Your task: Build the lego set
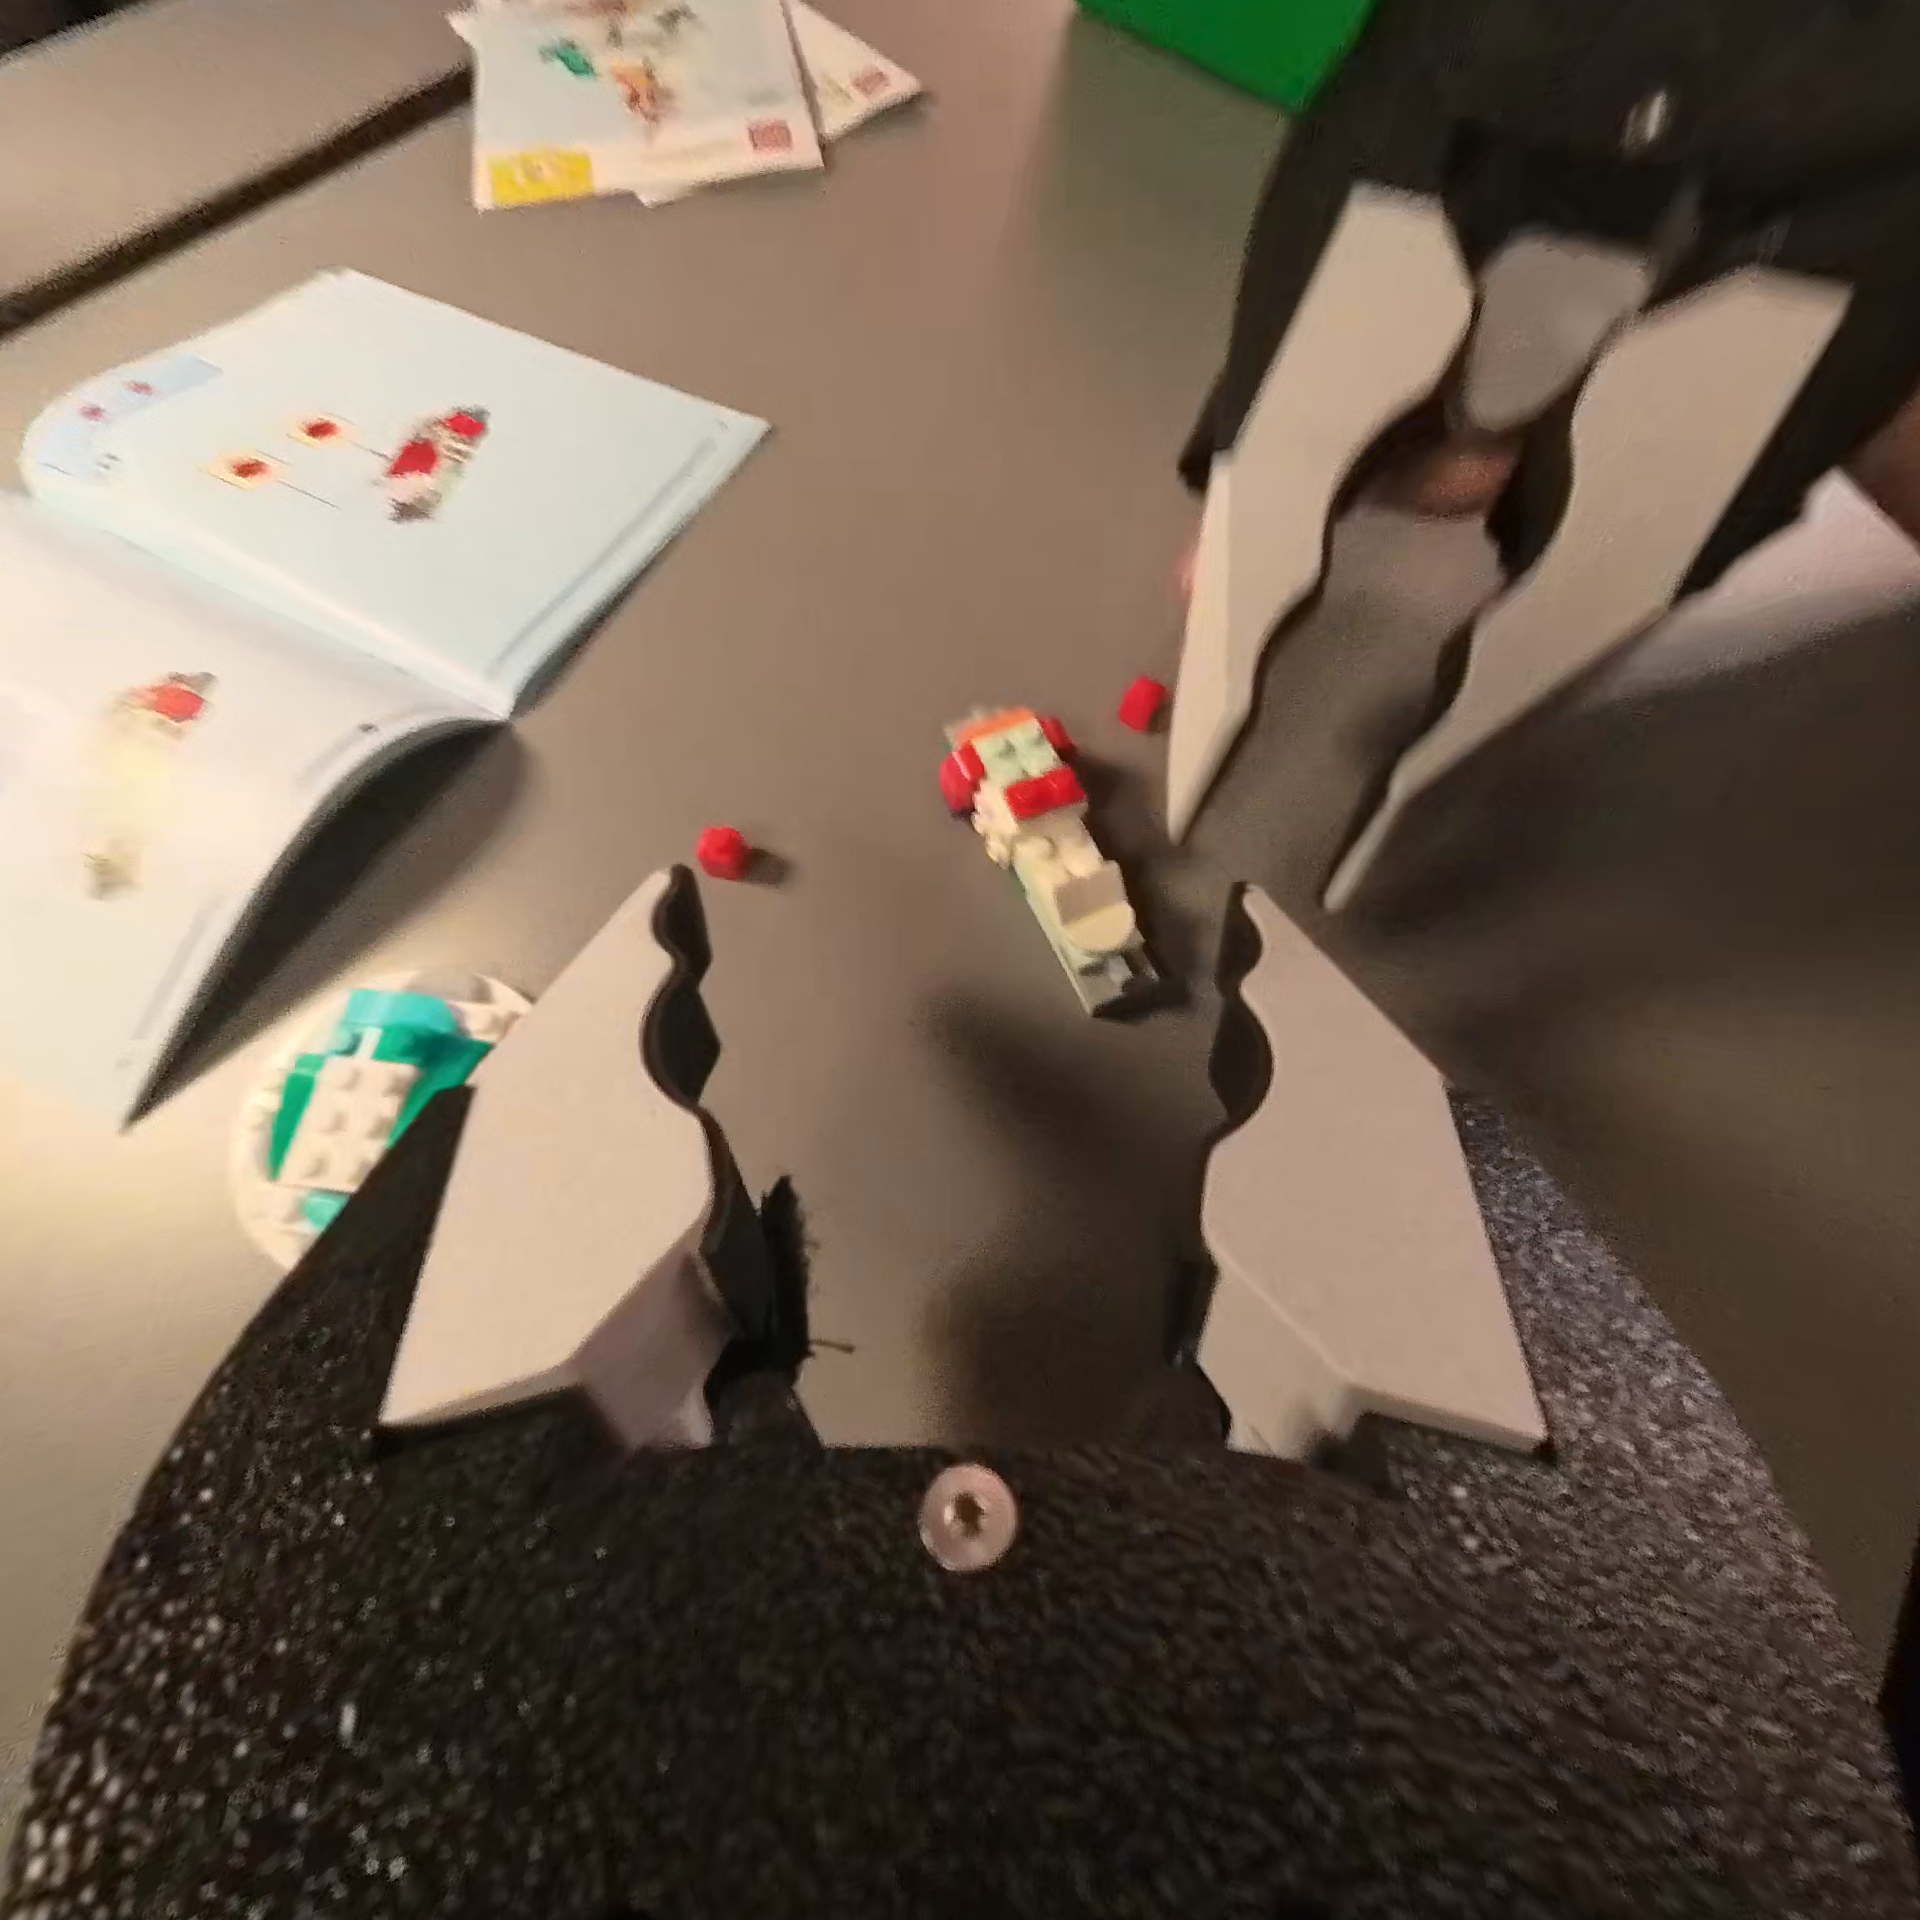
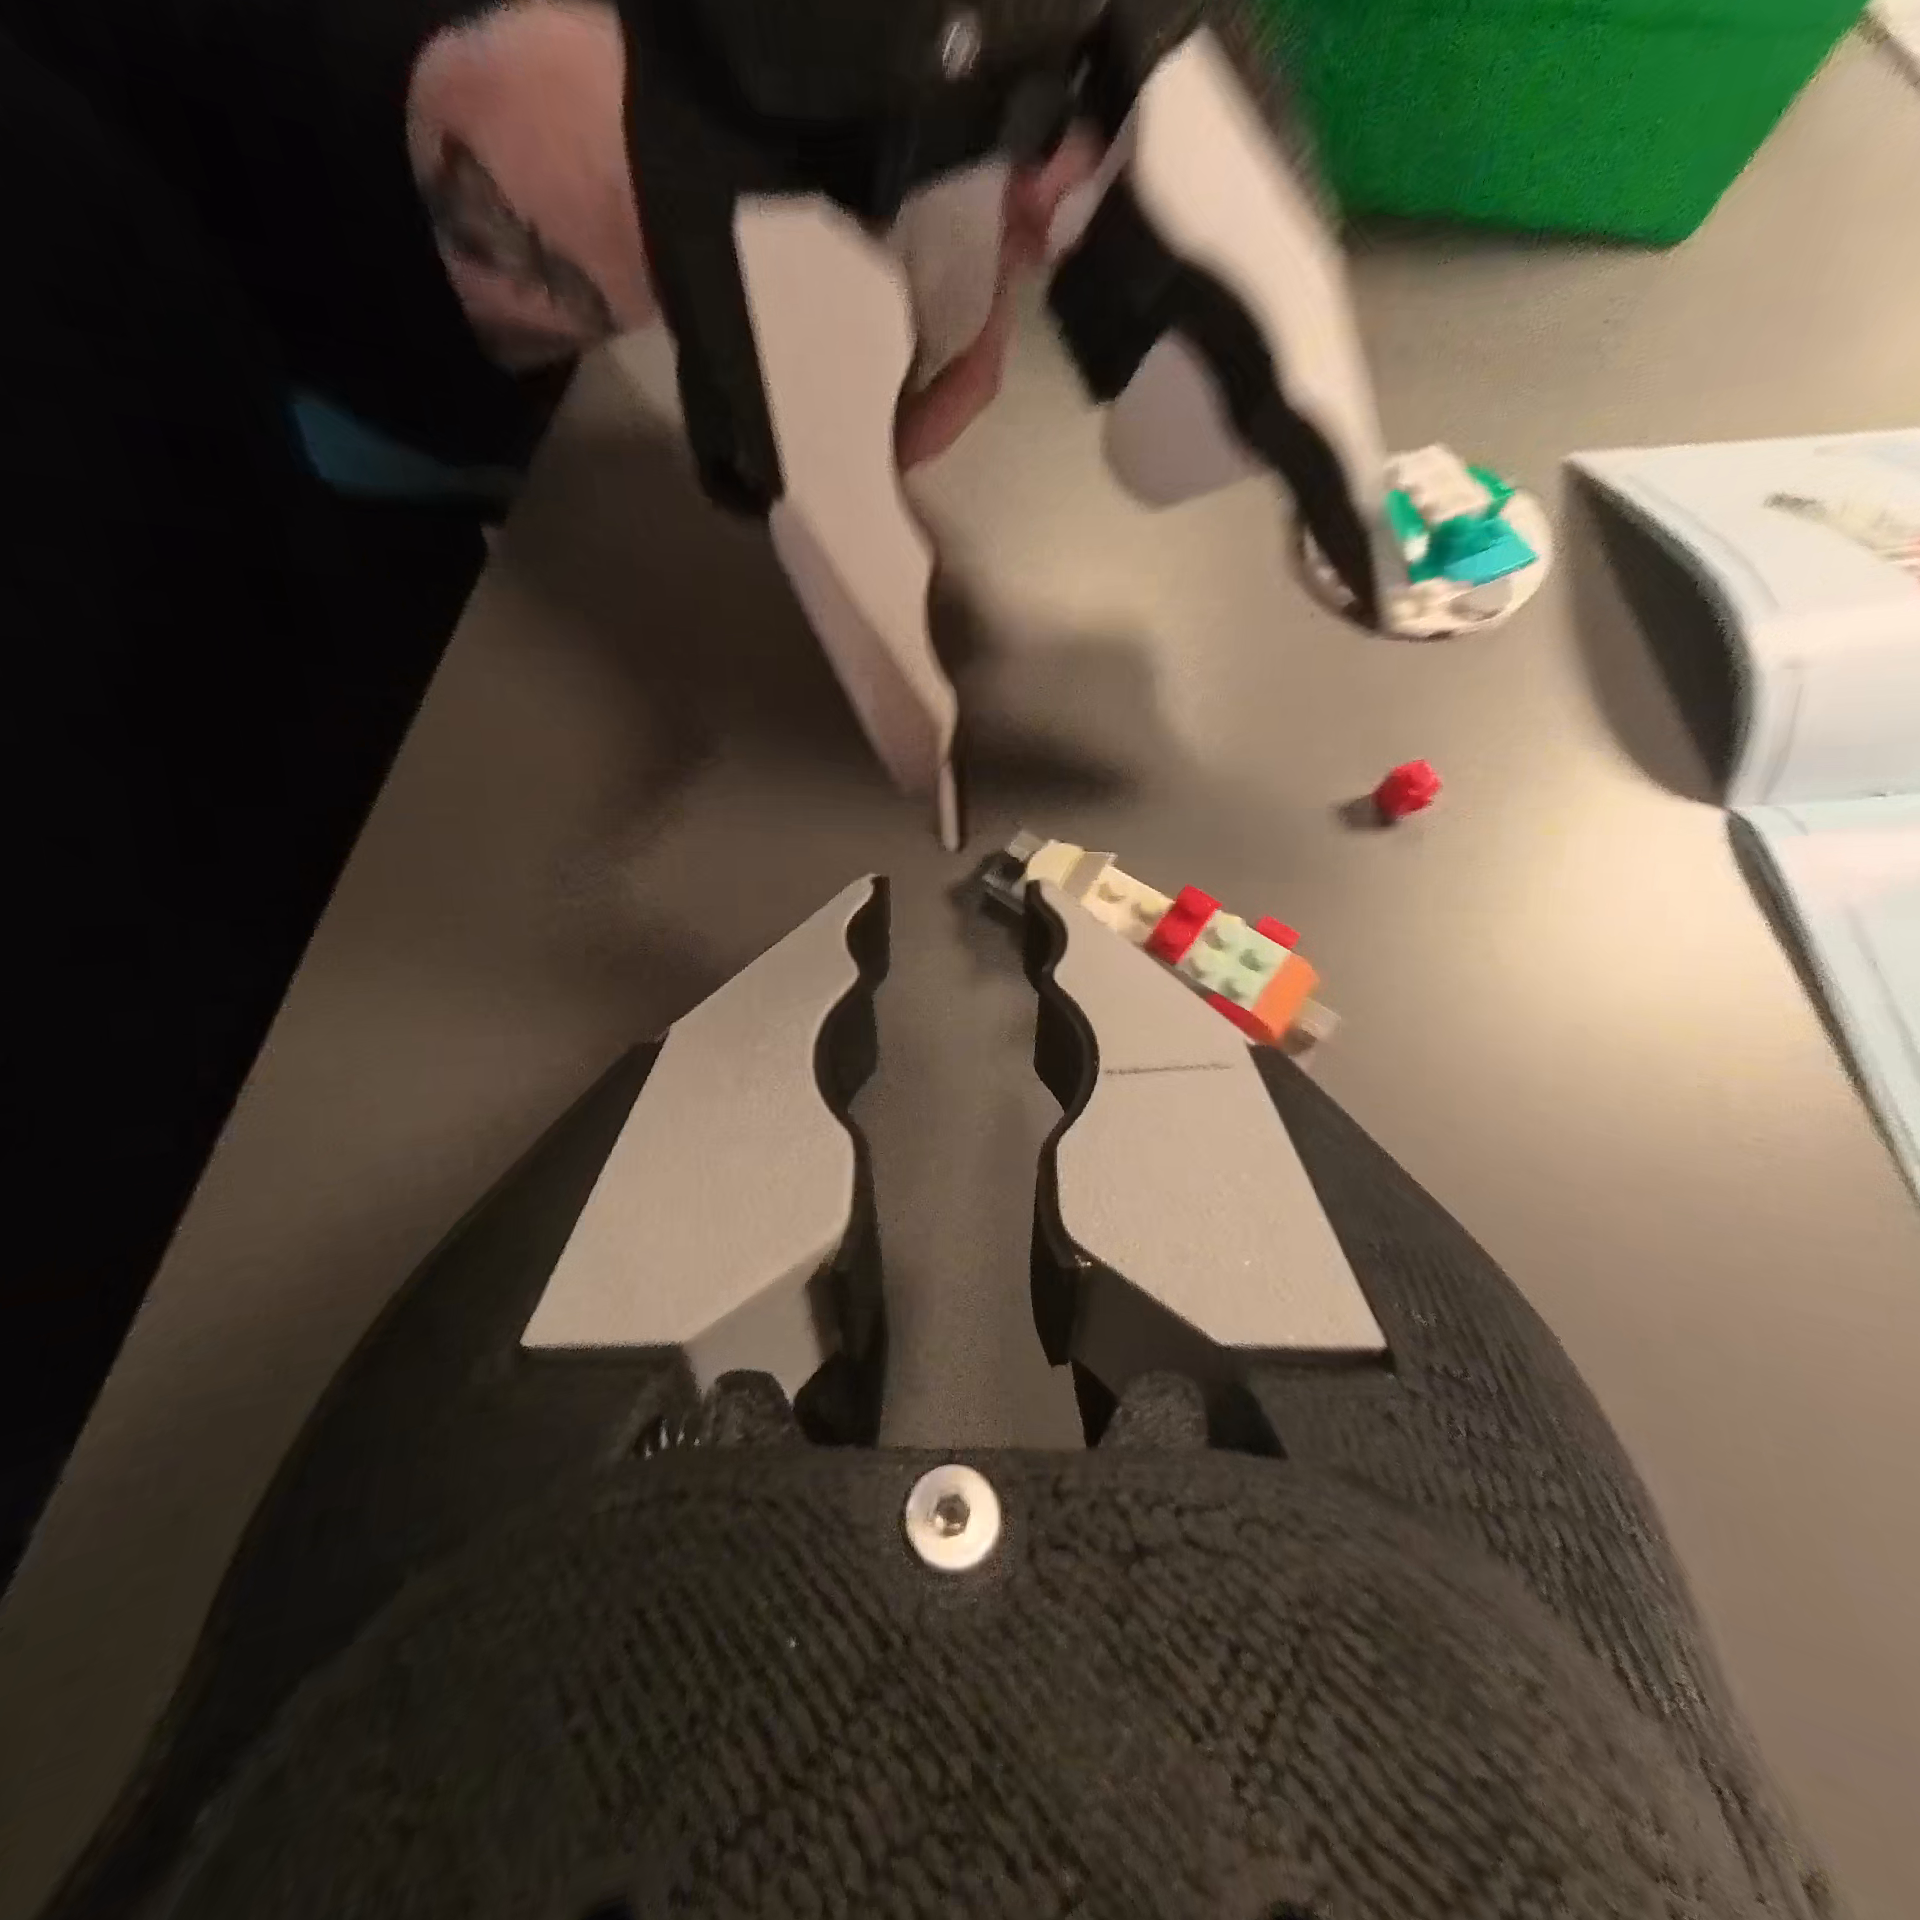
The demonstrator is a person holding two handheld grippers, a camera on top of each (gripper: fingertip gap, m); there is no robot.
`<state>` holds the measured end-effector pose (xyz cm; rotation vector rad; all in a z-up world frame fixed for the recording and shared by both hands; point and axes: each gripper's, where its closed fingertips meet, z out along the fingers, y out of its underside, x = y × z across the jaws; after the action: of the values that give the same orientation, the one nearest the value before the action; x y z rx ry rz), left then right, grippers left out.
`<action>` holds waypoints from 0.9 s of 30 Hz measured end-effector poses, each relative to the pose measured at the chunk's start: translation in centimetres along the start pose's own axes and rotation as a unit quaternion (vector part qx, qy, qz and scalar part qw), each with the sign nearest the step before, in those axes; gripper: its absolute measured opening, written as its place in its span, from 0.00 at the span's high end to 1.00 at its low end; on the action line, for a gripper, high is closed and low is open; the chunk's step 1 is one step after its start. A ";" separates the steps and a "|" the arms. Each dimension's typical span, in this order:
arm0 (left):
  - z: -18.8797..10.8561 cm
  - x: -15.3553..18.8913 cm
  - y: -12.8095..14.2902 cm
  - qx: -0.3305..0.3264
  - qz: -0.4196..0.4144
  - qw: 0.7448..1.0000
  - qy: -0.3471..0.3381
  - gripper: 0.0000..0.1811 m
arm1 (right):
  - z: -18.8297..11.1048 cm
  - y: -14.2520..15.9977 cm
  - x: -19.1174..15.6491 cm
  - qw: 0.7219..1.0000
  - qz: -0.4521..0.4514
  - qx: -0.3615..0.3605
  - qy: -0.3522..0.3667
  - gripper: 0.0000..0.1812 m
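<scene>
A small lego model (image 1: 1049,852) of red, pale green, orange and cream bricks lies on its side on the grey table (image 1: 935,416). One loose red piece (image 1: 724,852) lies just beyond my left fingertip, and another (image 1: 1140,704) lies beside the right gripper's tip. My left gripper (image 1: 961,894) is wide open and empty, with the model just ahead between its tips. My right gripper (image 2: 956,888) is open with a narrow gap and empty. The model (image 2: 1195,956) lies just right of its right finger. One red piece (image 2: 1403,790) lies farther right. The left gripper (image 2: 1153,717) faces it from across.
A teal and white build on a round white plate (image 1: 353,1101) sits at the left. An open instruction booklet (image 1: 364,468) lies beyond it, with more leaflets (image 1: 644,94) farther back. A green box (image 2: 1558,104) stands at the far side. The table edge (image 2: 343,935) runs along the right gripper's left. The left tips stand about 4 centimeters off the red piece (image 2: 1403,790). It is also in sight in the left wrist view (image 1: 727,852).
</scene>
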<state>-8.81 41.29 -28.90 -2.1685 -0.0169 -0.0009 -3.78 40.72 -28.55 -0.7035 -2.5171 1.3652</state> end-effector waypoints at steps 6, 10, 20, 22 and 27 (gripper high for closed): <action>1.0 0.2 0.2 0.000 -0.016 0.997 -0.074 0.44 | -4.2 -1.4 2.4 0.994 0.018 0.087 0.059 0.89; 1.6 0.5 0.1 -0.011 -0.007 0.996 -0.091 0.50 | -5.1 -1.6 3.3 0.991 0.022 0.112 0.076 0.89; 2.3 2.3 1.6 -0.069 -0.008 0.997 -0.044 0.72 | -6.1 -1.8 4.5 0.985 0.016 0.135 0.110 0.89; 2.5 2.3 1.8 -0.076 0.000 0.996 -0.046 0.74 | -6.3 -2.0 4.7 0.983 0.008 0.140 0.122 0.88; 2.4 1.7 1.2 -0.060 0.041 0.995 -0.072 0.91 | -5.8 -3.0 3.9 0.982 -0.002 0.159 0.101 0.85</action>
<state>-7.08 42.60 -31.20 -2.2829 -0.0102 0.2070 -5.84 45.54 -23.07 -0.7276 -2.0815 1.5586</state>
